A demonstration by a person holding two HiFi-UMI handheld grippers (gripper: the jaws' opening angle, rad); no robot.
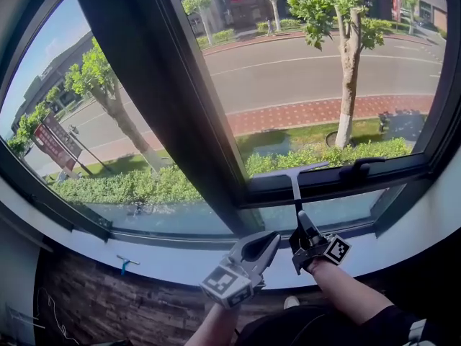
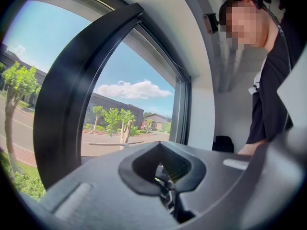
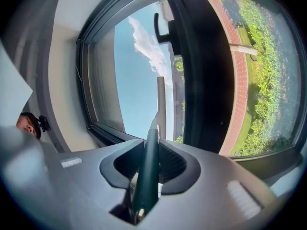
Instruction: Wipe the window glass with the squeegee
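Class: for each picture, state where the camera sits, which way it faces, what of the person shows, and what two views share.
Head view: on the person's head, facing down at the window glass; forearms, left claw, right claw show.
Left gripper view: on the left claw, facing along shut, empty jaws at the window frame; person's torso shows.
Right gripper view: on the right claw, facing along the clamped squeegee at the glass; person's head shows.
Shared: the squeegee, head and right gripper views.
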